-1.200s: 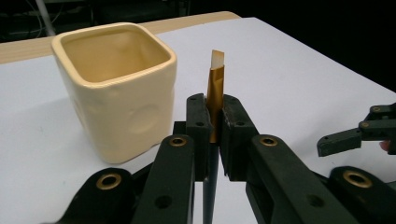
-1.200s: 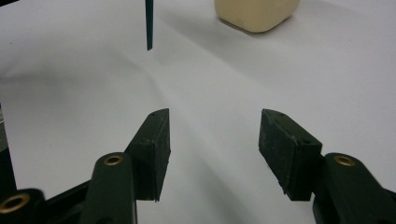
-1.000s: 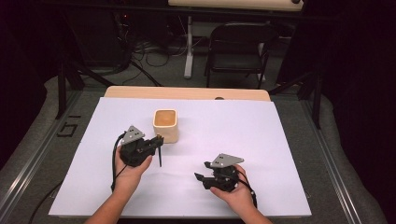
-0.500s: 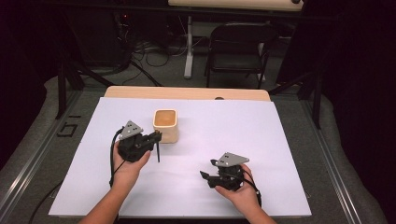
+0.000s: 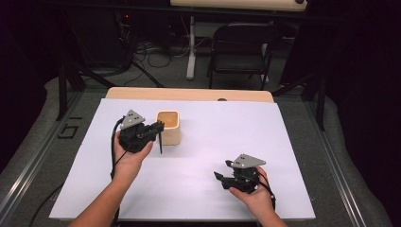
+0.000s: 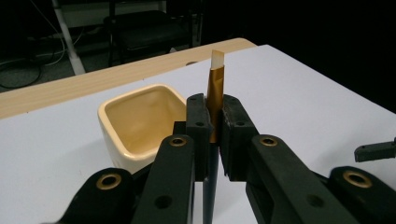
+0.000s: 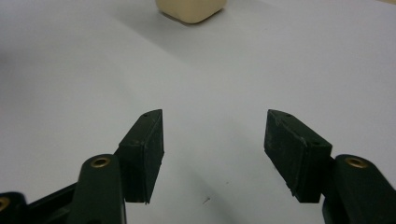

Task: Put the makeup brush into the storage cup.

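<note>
Two grippers: your left gripper [image 6: 213,135] clamps a brush [image 6: 215,93] beside the cup [image 5: 168,126], likely for dropping in, while your right gripper [image 7: 212,149] gapes empty.

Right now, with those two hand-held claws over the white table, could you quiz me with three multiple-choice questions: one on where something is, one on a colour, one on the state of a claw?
1. Where is the cup?
A. by the left gripper
B. by the right gripper
C. on the chair

2. What colour is the cup?
A. blue
B. cream
C. black

3. How does the right gripper stand?
A. shut on a brush
B. shut on the cup
C. open, with nothing in it

Answers:
1 A: in the high view the cup stands on the table just past the left gripper.
2 B: its walls are cream, with a tan inside.
3 C: its jaws are wide apart over bare table, while the left gripper is shut on a thin brush.
</note>
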